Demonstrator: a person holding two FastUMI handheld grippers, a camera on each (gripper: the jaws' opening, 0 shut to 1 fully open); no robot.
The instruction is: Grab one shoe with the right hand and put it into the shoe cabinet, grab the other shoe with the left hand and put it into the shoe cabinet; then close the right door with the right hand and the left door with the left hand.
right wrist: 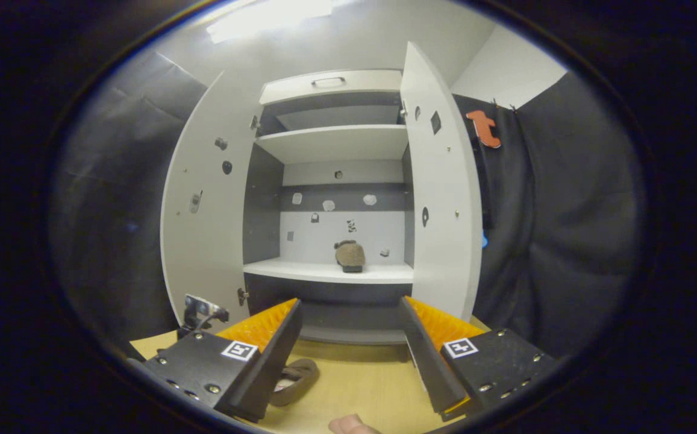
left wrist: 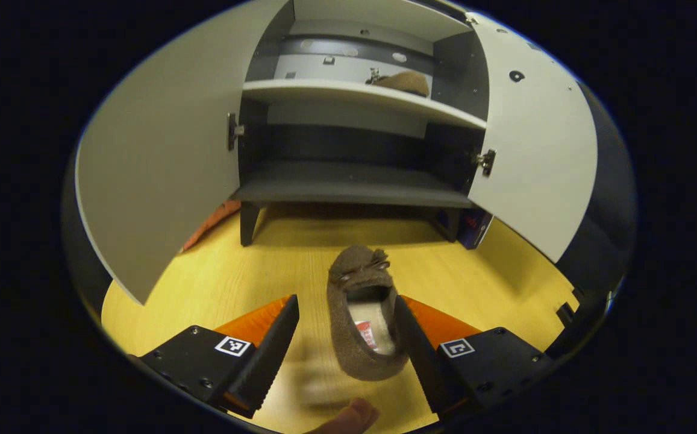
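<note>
1. Floor (left wrist: 252, 265): yellow wood-grain surface (runs under the furniture's legs).
2. Cloth (right wrist: 559, 241): dark, hanging at both sides.
3. Wall (right wrist: 505, 72): plain white, upper right.

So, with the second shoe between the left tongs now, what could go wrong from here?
1. The open left tongs straddle the brown fuzzy slipper on the yellow wooden floor off-centre: it lies next to one finger, so closing may push or twist it instead of gripping.
2. The first brown slipper already sits on the white middle shelf; the second could bump it.
3. Both white cabinet doors stand wide open and could be struck in passing.
</note>
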